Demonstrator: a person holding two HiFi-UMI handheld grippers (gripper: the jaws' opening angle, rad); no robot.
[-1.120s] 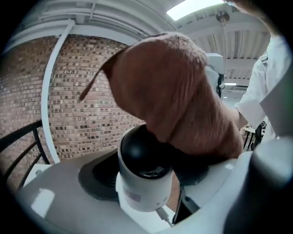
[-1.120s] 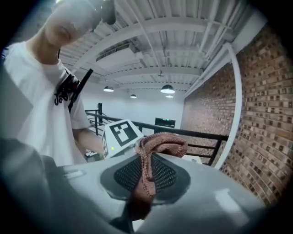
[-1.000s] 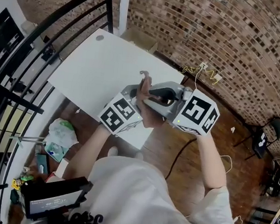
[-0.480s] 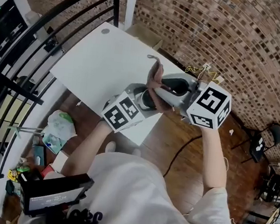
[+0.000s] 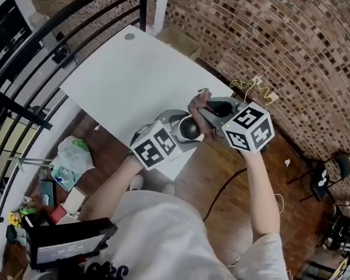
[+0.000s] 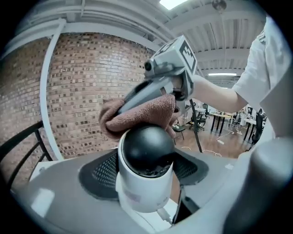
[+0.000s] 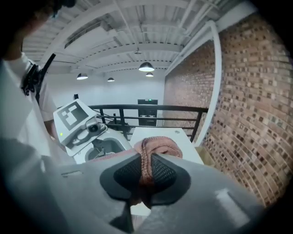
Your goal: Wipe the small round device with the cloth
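Above table (image 5: 132, 76) edge | left gripper (image 6: 145, 172) clamps round device (image 6: 147, 145) | right gripper (image 7: 145, 176) pinches cloth (image 7: 158, 147) against its dark dome

The person wears a white short-sleeved T-shirt (image 5: 170, 247) with dark lettering low on its front, and its loose sleeves (image 5: 273, 249) leave the forearms bare. The left claw (image 6: 145, 172) and the right claw (image 7: 143, 173) each have broad, smooth, pale grey jaws, lined on the inner faces with black mesh-textured pads (image 7: 121, 176). Each carries a white cube printed with bold black square markers: the left cube (image 5: 155, 147) and the right cube (image 5: 249, 128).
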